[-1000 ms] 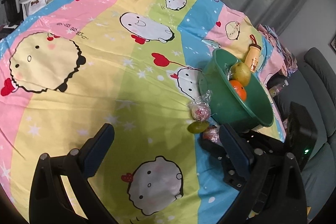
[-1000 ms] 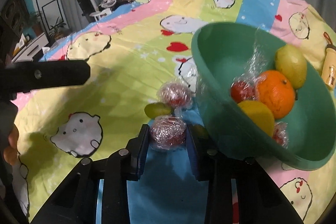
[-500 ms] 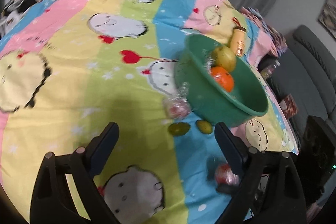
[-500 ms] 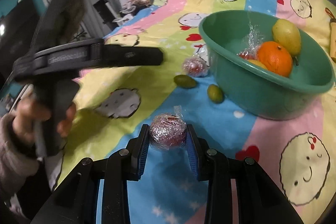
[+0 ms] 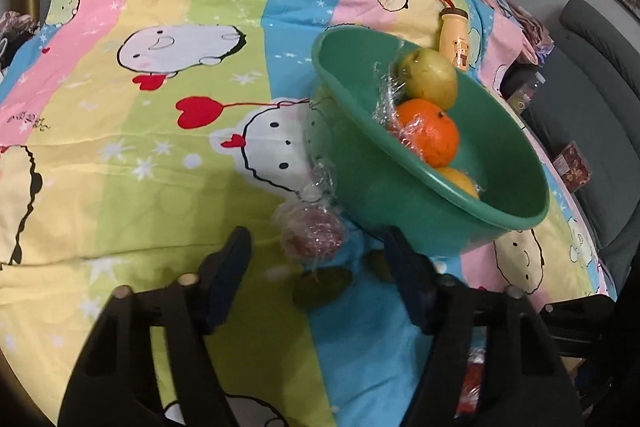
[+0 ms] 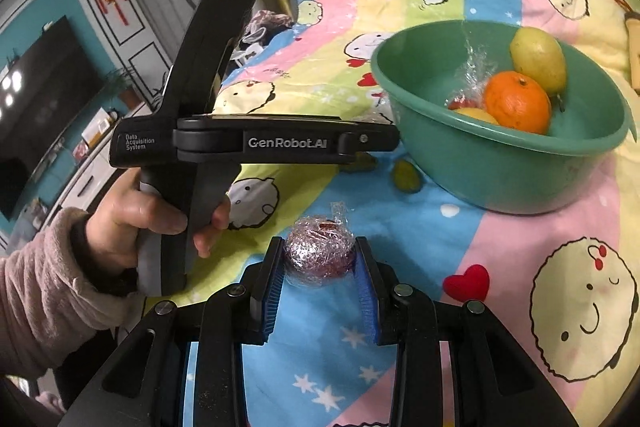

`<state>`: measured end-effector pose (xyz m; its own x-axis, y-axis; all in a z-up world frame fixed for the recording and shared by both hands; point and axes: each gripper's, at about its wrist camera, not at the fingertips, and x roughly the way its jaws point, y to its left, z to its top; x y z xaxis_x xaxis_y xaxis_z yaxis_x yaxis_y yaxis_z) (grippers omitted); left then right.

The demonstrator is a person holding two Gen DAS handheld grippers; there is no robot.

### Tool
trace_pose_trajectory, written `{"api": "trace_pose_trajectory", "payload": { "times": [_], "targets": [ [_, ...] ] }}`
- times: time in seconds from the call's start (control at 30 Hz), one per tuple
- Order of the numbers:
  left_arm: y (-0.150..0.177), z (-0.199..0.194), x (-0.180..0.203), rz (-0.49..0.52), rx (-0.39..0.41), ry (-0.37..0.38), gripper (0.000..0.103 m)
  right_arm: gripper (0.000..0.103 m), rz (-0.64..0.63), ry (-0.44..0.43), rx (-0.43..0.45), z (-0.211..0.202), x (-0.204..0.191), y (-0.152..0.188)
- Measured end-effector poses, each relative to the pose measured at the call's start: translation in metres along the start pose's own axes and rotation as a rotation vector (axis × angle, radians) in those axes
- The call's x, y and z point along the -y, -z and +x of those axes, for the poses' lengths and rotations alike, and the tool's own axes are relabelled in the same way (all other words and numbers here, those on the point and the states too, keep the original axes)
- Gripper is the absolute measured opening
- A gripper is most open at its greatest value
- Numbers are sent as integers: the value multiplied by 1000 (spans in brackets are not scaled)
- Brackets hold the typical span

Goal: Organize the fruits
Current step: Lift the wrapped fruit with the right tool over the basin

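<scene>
A green basin (image 5: 404,203) (image 6: 500,163) sits on the cartoon sheet and holds a pear (image 5: 430,79), an orange (image 5: 434,133) (image 6: 516,103), a yellow fruit and a wrapped red fruit. My left gripper (image 5: 316,267) is open, its fingers on either side of a plastic-wrapped red fruit (image 5: 312,237) lying by the basin. Two small green fruits (image 5: 322,285) (image 6: 406,177) lie close by. My right gripper (image 6: 320,267) is shut on another plastic-wrapped red fruit (image 6: 320,255), held above the sheet in front of the basin.
A yellow bottle (image 5: 454,39) lies behind the basin. The left hand-held gripper body (image 6: 248,143) crosses the right wrist view at the left. A grey sofa (image 5: 592,115) stands past the bed's right edge.
My left gripper has moved in close around the wrapped fruit by the basin. My right gripper, still holding its wrapped fruit, has drawn back and up from the basin.
</scene>
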<state>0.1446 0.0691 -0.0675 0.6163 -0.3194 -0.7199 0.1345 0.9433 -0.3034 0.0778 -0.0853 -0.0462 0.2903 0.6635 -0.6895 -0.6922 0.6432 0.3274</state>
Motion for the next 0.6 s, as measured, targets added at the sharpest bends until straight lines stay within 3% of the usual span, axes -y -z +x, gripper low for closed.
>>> {"api": "trace_pose_trajectory", "payload": {
  "times": [0.03,0.2,0.27,0.6],
  "targets": [
    [0,1,-1,1,-5,-6,49,36,4,1,1,0,1,0],
    [-6,7,0,32,-30,-8,48,36,7,-3,2,-1,3,0],
    [-6,9,0,38,-41,-2,37,36,9,-5,4,-1,3,0],
    [-1,-2,-4,0,-1,-16,32,36,25,0,1,-1,8,1]
  ]
}}
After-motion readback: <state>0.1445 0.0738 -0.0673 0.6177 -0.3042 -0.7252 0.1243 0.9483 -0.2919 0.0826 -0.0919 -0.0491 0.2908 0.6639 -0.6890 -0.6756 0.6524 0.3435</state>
